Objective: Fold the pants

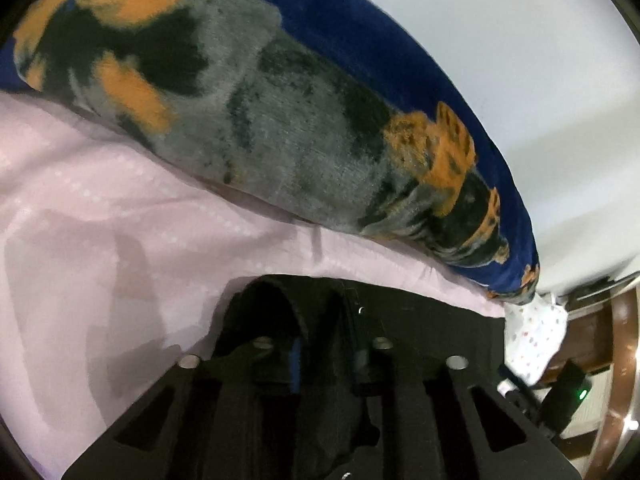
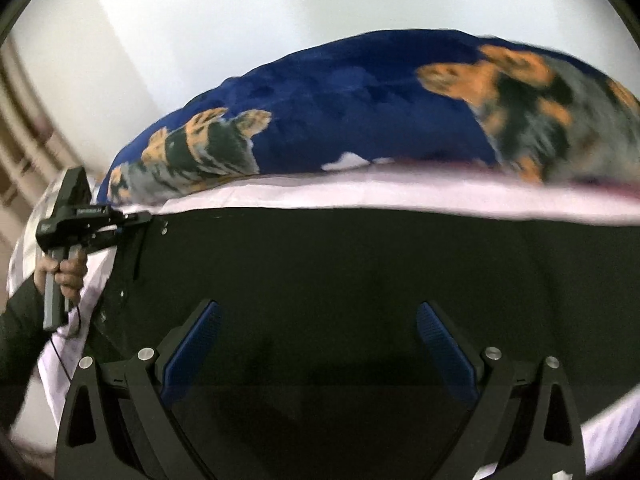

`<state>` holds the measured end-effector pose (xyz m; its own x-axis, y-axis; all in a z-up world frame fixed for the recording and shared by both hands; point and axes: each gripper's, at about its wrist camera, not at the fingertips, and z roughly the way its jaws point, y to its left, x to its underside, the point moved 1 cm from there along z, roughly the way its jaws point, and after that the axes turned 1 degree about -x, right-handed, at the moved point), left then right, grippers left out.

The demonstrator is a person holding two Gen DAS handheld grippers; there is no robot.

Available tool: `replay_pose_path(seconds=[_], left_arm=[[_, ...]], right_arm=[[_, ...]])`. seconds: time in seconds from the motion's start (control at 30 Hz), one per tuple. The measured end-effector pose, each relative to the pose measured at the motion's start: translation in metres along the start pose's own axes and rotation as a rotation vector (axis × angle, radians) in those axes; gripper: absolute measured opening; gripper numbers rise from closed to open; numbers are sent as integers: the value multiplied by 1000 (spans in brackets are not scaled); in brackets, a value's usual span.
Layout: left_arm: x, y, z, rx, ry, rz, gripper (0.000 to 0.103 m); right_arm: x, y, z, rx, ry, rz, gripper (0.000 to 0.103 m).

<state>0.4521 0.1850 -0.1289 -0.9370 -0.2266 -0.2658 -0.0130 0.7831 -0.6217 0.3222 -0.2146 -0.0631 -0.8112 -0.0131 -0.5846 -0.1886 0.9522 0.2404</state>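
Note:
Black pants [image 2: 320, 272] lie spread flat on a pale pink bedsheet [image 2: 360, 192]. My left gripper [image 1: 326, 356] is shut on a fold of the black pants [image 1: 420, 320] at their edge, the fabric bunched between the fingers. In the right wrist view the left gripper [image 2: 140, 218] sits at the pants' far left corner, held by a hand. My right gripper [image 2: 318, 348] is open wide just above the pants' near part, its blue pads [image 2: 196, 348] holding nothing.
A rolled blue, grey and orange fleece blanket [image 1: 280, 120] lies on the sheet [image 1: 100, 220] just beyond the pants, also in the right wrist view [image 2: 360, 112]. A white wall [image 2: 280, 8] stands behind. A dotted white cloth [image 1: 536, 336] and wooden furniture [image 1: 624, 340] are at the bed's side.

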Motion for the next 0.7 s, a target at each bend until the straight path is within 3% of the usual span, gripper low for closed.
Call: replay_pose_path(seconds=[0.1, 0.27, 0.5, 0.6, 0.7], left_arm=[[7, -15, -14, -10, -68, 59, 10], [22, -55, -55, 104, -189, 178, 8], [40, -88, -94, 195, -246, 296, 8], [44, -86, -105, 214, -252, 299, 8], [46, -86, -110, 203, -260, 294, 8]], right_arm=[[-21, -3, 14, -27, 34, -109, 98], [-54, -2, 37, -123, 103, -280, 98], [-93, 11, 66, -315, 244, -462, 97], [-102, 14, 85, -397, 345, -518, 89], [-104, 14, 99, -427, 424, -559, 77]])
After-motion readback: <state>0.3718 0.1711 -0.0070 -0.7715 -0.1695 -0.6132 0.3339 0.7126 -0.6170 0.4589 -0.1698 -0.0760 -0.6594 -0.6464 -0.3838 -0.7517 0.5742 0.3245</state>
